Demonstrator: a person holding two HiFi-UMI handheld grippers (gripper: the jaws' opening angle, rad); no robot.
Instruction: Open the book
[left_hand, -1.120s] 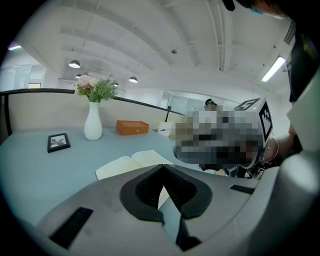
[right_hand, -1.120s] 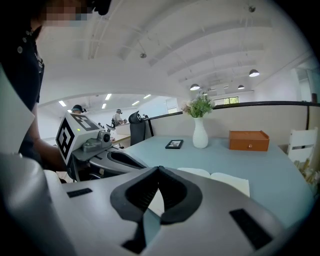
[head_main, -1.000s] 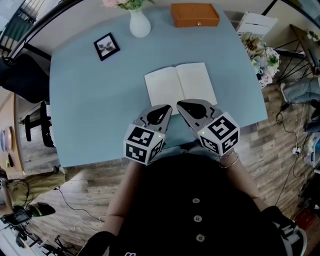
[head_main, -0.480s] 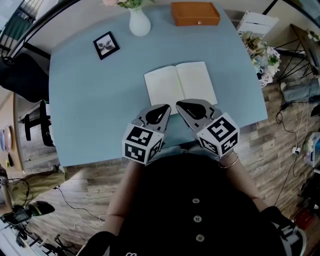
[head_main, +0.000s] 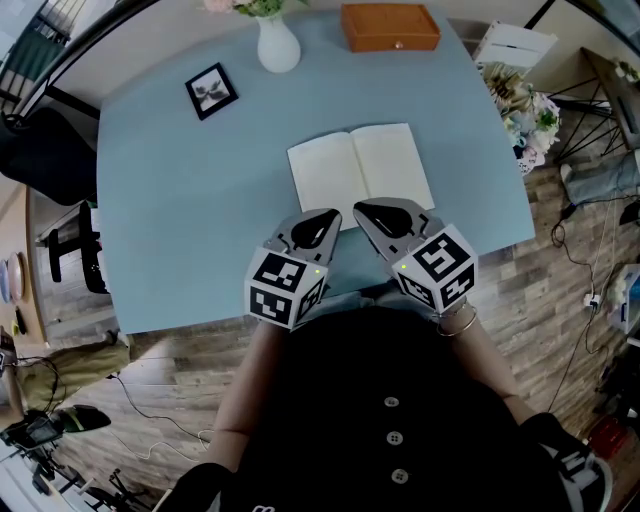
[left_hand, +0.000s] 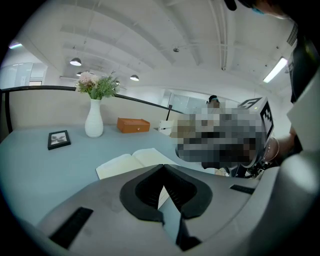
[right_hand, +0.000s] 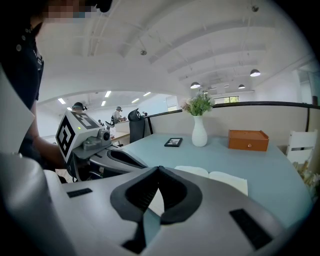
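At the far left of the blue table (head_main: 170, 220) a small black picture frame (head_main: 211, 92) lies by itself, well apart from everything else. To its right, near the far edge, stands a white vase (head_main: 279, 50). It holds a bunch of pink flowers (left_hand: 96, 86) with green leaves.

Closer to us, our left gripper (head_main: 328, 217) sits low over the near part of the table. In the left gripper view its two dark pads meet at their tips and nothing is caught between them, so it is clenched and empty.

The book (head_main: 360, 168) lies flat in the middle of the table, already open, with two blank cream pages facing up and the spine running away from us. The left page is just beyond the left gripper's tip and the right page just beyond the right one. Both tips reach the book's near edge, but we cannot tell whether they touch the paper.

Our right gripper (head_main: 364, 211) sits just beside the left one, the tips close together and angled toward each other. Its own view shows its pads pressed together on nothing.

At the far right of the table stands an orange box (head_main: 390, 28), shut, with a small knob on its front. We cannot see what is inside it.
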